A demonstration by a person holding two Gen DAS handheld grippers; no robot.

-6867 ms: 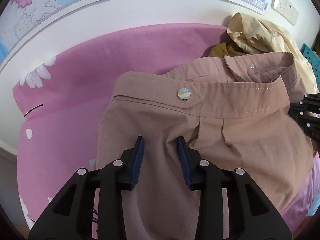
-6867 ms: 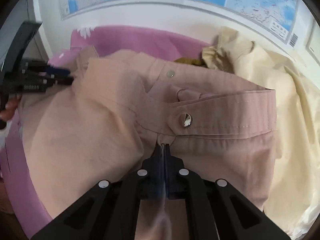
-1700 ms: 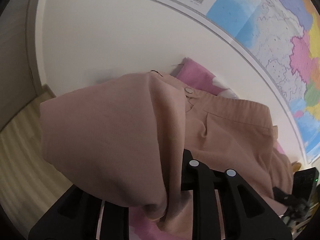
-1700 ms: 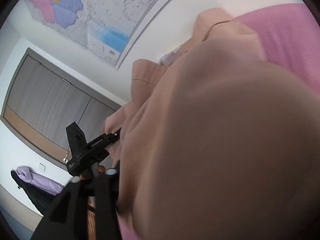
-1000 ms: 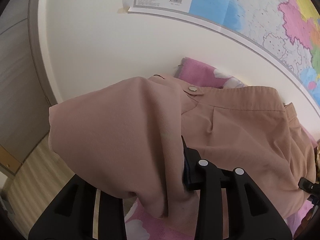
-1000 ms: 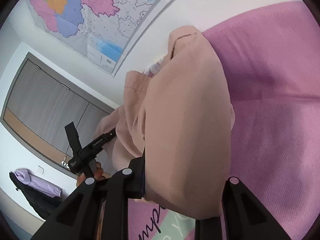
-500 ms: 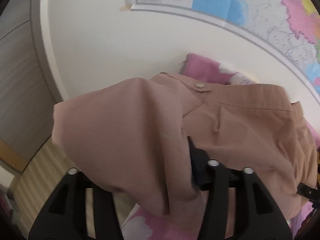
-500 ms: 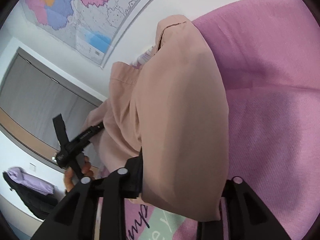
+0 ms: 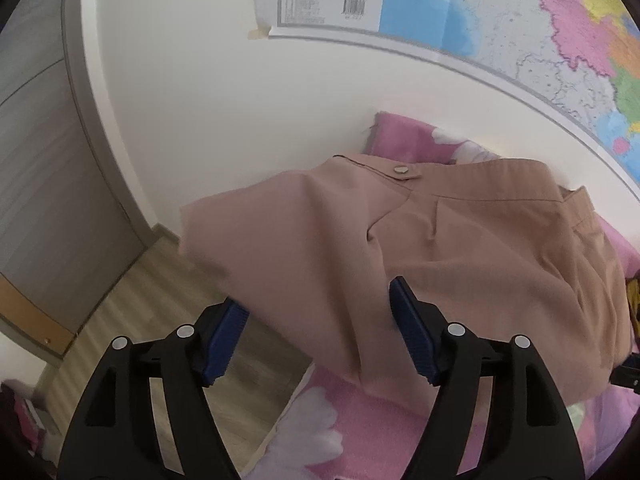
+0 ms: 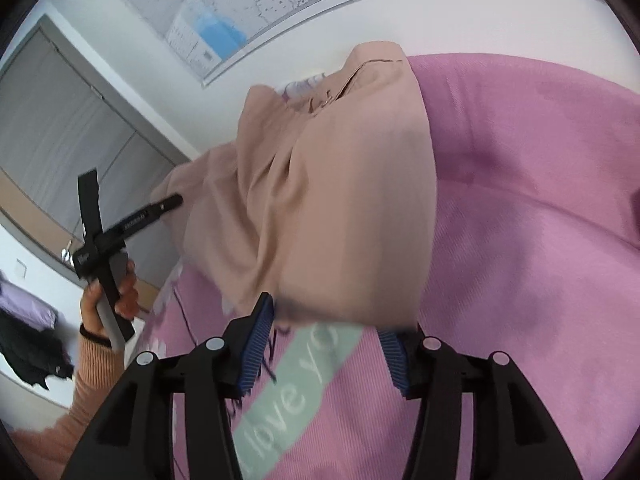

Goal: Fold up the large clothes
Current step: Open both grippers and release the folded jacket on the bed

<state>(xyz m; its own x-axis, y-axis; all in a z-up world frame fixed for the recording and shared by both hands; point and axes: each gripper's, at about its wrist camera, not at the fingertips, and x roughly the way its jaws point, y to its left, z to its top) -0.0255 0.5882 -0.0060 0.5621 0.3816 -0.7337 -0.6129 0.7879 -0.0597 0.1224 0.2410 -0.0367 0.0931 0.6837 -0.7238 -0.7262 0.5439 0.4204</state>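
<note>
The dusty-pink trousers [image 9: 460, 248] lie folded over on the pink bedding [image 9: 400, 432], waistband and button [image 9: 401, 169] toward the wall, one fold hanging past the bed's edge. My left gripper [image 9: 320, 336] is just short of the near fold, its jaws opening; the blue pads [image 9: 412, 340] stand clear of the cloth. In the right wrist view the trousers [image 10: 340, 200] end in a blurred hem just beyond my right gripper [image 10: 324, 350]. Its jaws are opening too, with nothing pressed between them. The left gripper [image 10: 176, 200] shows there at the cloth's far side.
A wall map [image 9: 480, 8] hangs above the bed. Grey sliding doors [image 9: 40, 160] and wooden floor [image 9: 140, 320] lie to the left. A hand [image 10: 120, 296] in a peach sleeve [image 10: 92, 368] holds the left tool. A mint lettered strip [image 10: 296, 392] crosses the bedding.
Both grippers have let go of the trouser fold that was draped over their fingers. Their jaws have spread wide, and both have drawn back and up from the cloth.
</note>
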